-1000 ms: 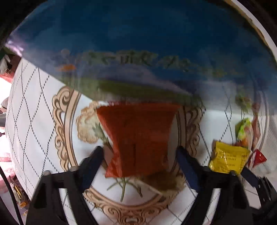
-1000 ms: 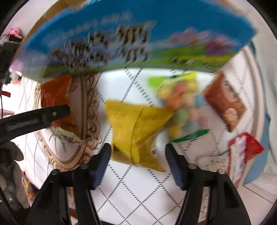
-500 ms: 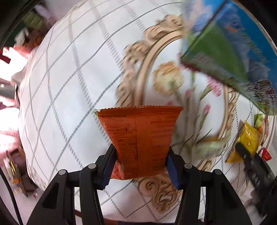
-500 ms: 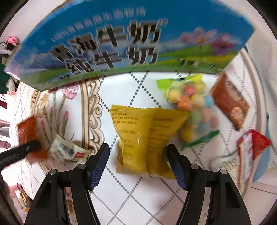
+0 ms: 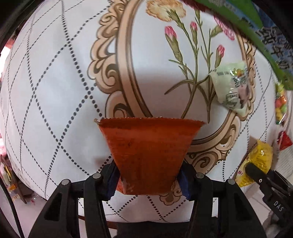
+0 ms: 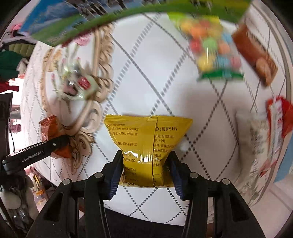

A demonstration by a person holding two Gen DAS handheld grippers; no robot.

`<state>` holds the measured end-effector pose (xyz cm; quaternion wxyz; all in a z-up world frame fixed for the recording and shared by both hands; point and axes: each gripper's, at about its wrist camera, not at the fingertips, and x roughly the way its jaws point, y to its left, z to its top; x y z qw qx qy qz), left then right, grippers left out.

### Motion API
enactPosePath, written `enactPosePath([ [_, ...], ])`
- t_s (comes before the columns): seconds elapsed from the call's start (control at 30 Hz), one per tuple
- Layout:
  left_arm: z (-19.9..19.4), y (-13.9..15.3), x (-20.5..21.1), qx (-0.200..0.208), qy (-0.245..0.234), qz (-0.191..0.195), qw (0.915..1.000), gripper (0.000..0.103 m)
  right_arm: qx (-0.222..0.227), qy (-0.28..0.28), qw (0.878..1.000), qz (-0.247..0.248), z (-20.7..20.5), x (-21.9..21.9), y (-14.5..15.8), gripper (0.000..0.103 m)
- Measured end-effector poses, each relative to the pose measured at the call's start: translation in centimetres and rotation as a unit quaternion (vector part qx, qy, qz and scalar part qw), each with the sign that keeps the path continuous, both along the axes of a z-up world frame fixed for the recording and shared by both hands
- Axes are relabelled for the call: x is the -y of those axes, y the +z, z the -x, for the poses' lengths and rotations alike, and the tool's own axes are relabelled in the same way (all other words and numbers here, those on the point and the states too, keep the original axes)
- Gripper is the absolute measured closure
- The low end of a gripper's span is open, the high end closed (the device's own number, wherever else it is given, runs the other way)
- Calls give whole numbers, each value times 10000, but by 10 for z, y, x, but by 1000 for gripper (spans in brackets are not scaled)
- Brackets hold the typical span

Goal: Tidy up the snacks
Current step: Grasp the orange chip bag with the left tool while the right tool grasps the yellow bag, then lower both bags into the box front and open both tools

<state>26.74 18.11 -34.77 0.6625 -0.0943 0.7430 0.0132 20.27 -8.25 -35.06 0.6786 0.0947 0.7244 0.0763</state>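
Observation:
My left gripper (image 5: 148, 180) is shut on an orange-red snack packet (image 5: 149, 153) and holds it above the patterned tablecloth. My right gripper (image 6: 144, 172) is shut on a yellow snack packet (image 6: 146, 139), lifted over the cloth. In the right wrist view the left gripper's arm (image 6: 34, 153) shows at the left with the orange packet (image 6: 51, 128). In the left wrist view the yellow packet (image 5: 260, 161) shows at the lower right. A blue and green carton (image 6: 73, 16) stands at the back.
A pale green packet (image 5: 232, 87) lies on the floral medallion. A bag of coloured candy (image 6: 210, 45), a brown biscuit packet (image 6: 256, 55), a red packet (image 6: 280, 117) and a white packet (image 6: 256, 146) lie at the right. The table edge (image 6: 146, 221) is near.
Both grippers closed on their packets and lifted them. The left one swung left away from the carton; the right one drew back toward the table's near edge.

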Motion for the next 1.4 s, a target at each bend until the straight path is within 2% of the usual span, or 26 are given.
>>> enactPosePath([
  [0.13,4,-5,13,41,-11,-40,10000,50,68,-41,9999,102,7,-2,-9,52],
  [0.17,-10,-8,15,64,4,-48,10000,51,78,-19,9999,121,9,-7,-17,52],
  [0.2,-8,-5,16,108,-14,-72,9999,52,94,6,9999,117,12,-3,-15,52],
  [0.27,-5,13,35,147,-43,-16,9999,53,129,28,9999,30,14,-5,-16,52],
  [0.4,-8,53,39,327,-75,359,9988,54,190,26,9995,-266,13,2,7,54],
  [0.53,-19,114,67,790,-234,871,9928,54,377,-24,9975,-602,10,17,48,54],
  [0.67,-66,164,97,1237,-399,1373,9820,54,923,-160,9921,-838,-17,49,110,54],
  [0.77,-107,195,110,1588,-596,1413,9753,54,1382,-271,9866,-822,-44,72,155,54],
  [0.83,-137,207,115,1678,-691,1402,9734,54,1626,-289,9842,-644,-73,93,174,54],
  [0.97,-198,199,129,1618,-876,1135,9764,54,1947,-395,9796,-317,-126,113,197,54],
  [1.07,-236,178,140,1362,-949,967,9814,54,1891,-336,9813,-96,-171,112,199,54],
  [1.2,-271,144,145,771,-828,1093,9875,54,1613,-212,9866,75,-207,119,180,54],
  [1.4,-278,109,154,211,-819,1212,9890,54,1104,-22,9937,202,-240,108,144,54],
])
